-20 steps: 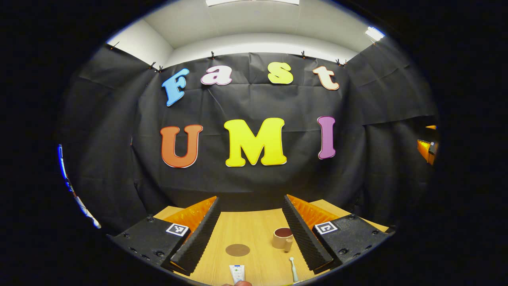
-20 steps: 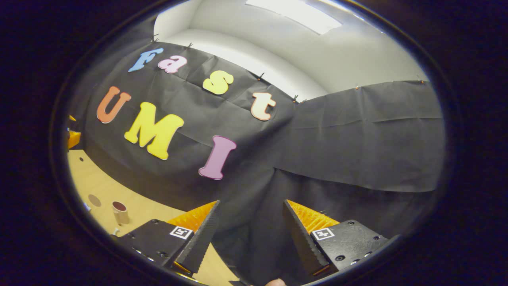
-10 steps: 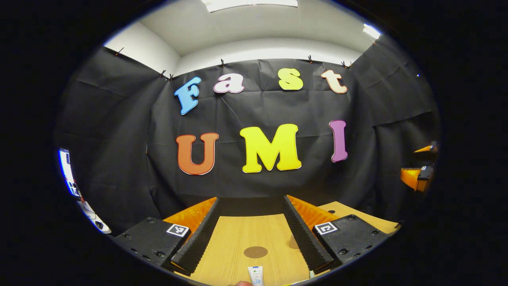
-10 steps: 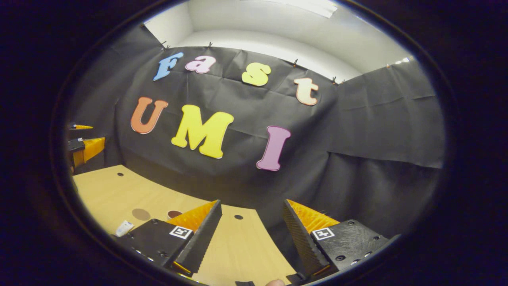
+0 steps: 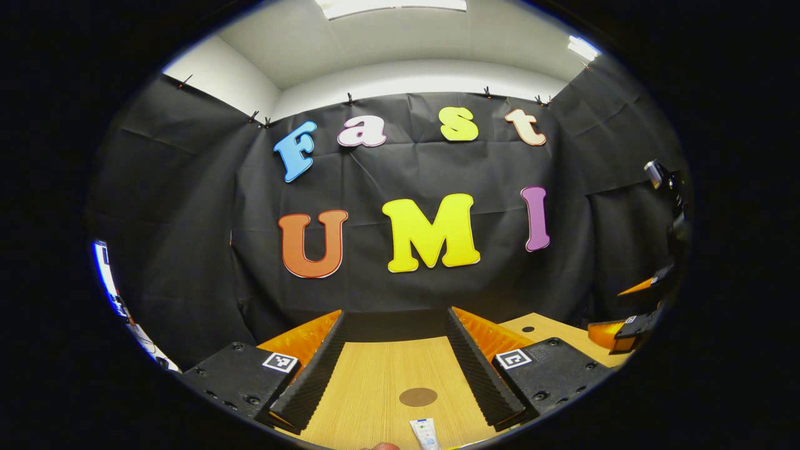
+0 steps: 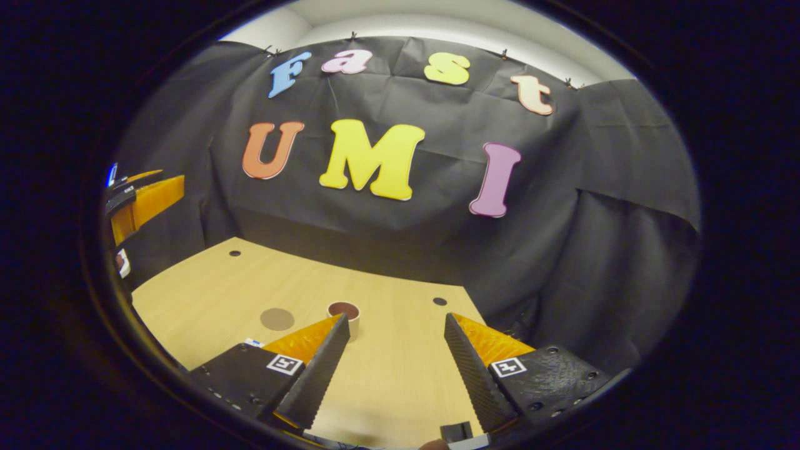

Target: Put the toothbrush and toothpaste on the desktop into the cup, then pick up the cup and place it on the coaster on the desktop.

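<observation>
My left gripper (image 5: pixel 395 315) hangs open above the wooden desktop (image 5: pixel 375 387). Between its fingers lies the round brown coaster (image 5: pixel 418 396). The white toothpaste tube (image 5: pixel 425 433) lies just nearer, at the bottom edge. My right gripper (image 6: pixel 395 320) is open too and holds nothing. The beige cup (image 6: pixel 345 312) with a dark inside stands upright beyond its left finger, partly hidden by that fingertip. The coaster (image 6: pixel 277 319) lies left of the cup, and a corner of the toothpaste tube (image 6: pixel 253 342) peeks past the gripper body.
The right gripper (image 5: pixel 630 325) shows at the far right of the left gripper view. The left gripper (image 6: pixel 145 199) shows at the left edge of the right gripper view. Small round holes (image 6: pixel 235 253) (image 6: pixel 439 301) mark the desktop near the black cloth wall.
The right gripper has swung left and tipped down, bringing the desktop, cup and coaster under its fingers. The left gripper turned a little, so coaster and tube slid right in its view.
</observation>
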{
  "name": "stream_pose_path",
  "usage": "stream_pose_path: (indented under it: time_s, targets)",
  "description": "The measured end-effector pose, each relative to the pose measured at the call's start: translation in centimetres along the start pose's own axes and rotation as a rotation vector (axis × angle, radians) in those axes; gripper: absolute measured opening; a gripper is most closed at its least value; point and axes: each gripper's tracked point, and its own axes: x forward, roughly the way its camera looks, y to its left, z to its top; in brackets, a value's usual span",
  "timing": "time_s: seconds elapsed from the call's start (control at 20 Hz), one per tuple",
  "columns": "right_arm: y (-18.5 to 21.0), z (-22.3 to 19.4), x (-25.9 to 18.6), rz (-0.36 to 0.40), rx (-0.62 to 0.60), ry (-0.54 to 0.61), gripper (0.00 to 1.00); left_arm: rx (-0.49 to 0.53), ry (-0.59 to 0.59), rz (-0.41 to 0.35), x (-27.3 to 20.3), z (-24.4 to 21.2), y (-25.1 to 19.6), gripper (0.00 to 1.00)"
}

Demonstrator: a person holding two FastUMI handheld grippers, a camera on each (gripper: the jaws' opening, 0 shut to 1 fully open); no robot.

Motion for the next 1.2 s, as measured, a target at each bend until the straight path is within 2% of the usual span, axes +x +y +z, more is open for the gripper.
stream_pose_path:
  time_s: [0.3,0.4,0.45,0.5,0.55,0.6,0.75,0.85,0.9,0.95,1.2]
  targets:
    - [4.4,-5.2,2.4,0.013,0.050,0.214,0.92,-0.001,0.003,-0.071,0.0,-0.8,1.4,0.99]
    - [5.7,-6.8,3.3,0.022,0.066,0.282,0.96,0.007,0.010,-0.081,-0.2,-1.3,2.0,0.99]
    - [6.0,-7.2,3.8,0.024,0.067,0.315,0.90,0.005,0.020,-0.080,-0.4,-1.6,2.5,0.99]
    - [6.6,-8.2,4.2,0.027,0.068,0.348,0.95,-0.004,0.023,-0.074,-0.5,-1.5,2.7,0.99]
    - [7.1,-9.2,4.3,0.039,0.072,0.376,0.84,-0.012,0.032,-0.064,-0.6,-1.6,3.1,0.99]
    - [7.6,-10.0,4.5,0.053,0.081,0.411,0.89,-0.013,0.037,-0.050,-0.6,-1.7,3.4,0.99]
    - [8.9,-12.9,5.9,0.101,0.103,0.508,0.89,0.007,0.058,0.016,-0.9,-2.2,4.8,0.99]
    - [9.2,-15.1,6.8,0.122,0.090,0.568,0.82,0.012,0.070,0.048,-1.3,-2.3,4.8,0.99]
    - [9.5,-16.0,7.1,0.139,0.080,0.597,0.81,0.014,0.077,0.060,-1.3,-2.4,4.8,0.99]
    - [9.7,-16.7,7.2,0.152,0.066,0.622,0.76,0.020,0.087,0.074,-1.3,-2.6,4.7,0.99]
    - [10.8,-20.4,8.4,0.203,0.032,0.754,0.67,0.033,0.135,0.143,-2.1,-3.6,4.9,0.99]
